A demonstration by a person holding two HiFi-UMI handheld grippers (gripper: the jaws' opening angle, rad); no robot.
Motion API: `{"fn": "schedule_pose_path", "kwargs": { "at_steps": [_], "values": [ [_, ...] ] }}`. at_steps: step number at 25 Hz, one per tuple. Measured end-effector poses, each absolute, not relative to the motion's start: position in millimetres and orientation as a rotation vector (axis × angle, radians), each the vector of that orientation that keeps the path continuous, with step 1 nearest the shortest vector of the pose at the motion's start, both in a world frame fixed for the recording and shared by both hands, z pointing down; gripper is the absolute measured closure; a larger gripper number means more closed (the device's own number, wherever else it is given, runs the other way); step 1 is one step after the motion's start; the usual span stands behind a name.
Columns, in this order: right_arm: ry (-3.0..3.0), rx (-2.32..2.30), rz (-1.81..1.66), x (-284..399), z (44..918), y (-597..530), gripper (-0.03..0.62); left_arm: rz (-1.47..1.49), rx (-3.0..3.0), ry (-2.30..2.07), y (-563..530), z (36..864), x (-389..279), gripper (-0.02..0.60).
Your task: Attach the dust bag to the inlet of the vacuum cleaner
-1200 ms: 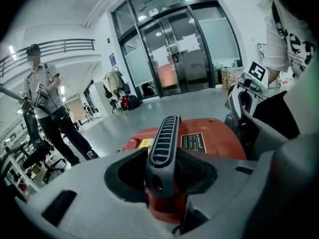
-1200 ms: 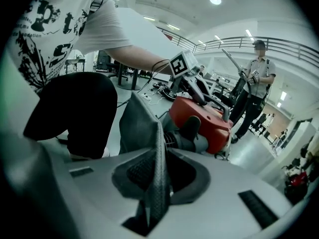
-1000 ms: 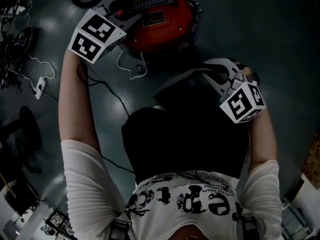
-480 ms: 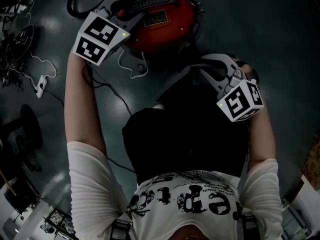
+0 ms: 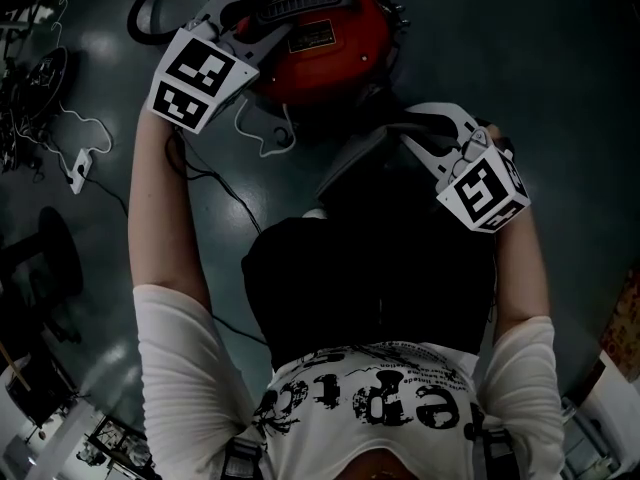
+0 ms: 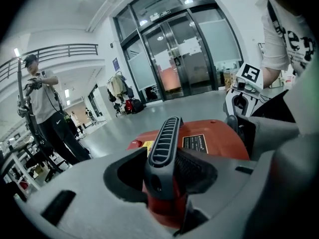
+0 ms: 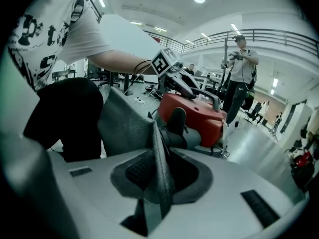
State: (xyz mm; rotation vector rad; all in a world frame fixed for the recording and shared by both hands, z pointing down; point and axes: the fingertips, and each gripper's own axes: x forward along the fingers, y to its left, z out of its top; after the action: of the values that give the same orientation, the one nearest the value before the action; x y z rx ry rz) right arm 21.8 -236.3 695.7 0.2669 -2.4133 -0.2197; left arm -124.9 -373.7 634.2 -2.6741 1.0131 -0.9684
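Note:
The red vacuum cleaner [image 5: 330,48] stands on the dark floor in front of the person. My left gripper [image 5: 272,16] reaches over its top, with the black ribbed carry handle [image 6: 165,138] held between its jaws, which are shut on it. The red body [image 6: 212,141] shows just beyond the handle. My right gripper [image 5: 408,140] is lower and to the right, shut on an edge of the grey dust bag [image 7: 127,121]. The bag's fabric runs up between the right gripper's [image 7: 158,176] pads. In the head view the bag [image 5: 352,166] hangs beside the vacuum's near side. The inlet is hidden.
A black hose [image 5: 160,8] curls at the vacuum's far left. A white cable with a plug [image 5: 80,173] and tangled wires [image 5: 30,78] lie on the floor at left. A standing person [image 6: 45,108] holds a pole; glass doors [image 6: 184,49] are behind.
My right gripper has rolled a little and edged up with the bag still in it. The left gripper stays on the handle.

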Motion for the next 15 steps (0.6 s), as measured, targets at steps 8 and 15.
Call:
{"fn": "schedule_pose_path", "kwargs": {
  "at_steps": [8,15],
  "values": [
    [-2.361,0.329,-0.185,25.2,694.4,-232.7,0.522,-0.975,-2.557,1.111,-372.8,630.6,-129.8,0.423],
    [-2.417,0.394,-0.199,44.2,658.2,-225.2,0.523,-0.913,-2.529,1.118,-346.6,598.1,-147.5,0.416]
  ]
}}
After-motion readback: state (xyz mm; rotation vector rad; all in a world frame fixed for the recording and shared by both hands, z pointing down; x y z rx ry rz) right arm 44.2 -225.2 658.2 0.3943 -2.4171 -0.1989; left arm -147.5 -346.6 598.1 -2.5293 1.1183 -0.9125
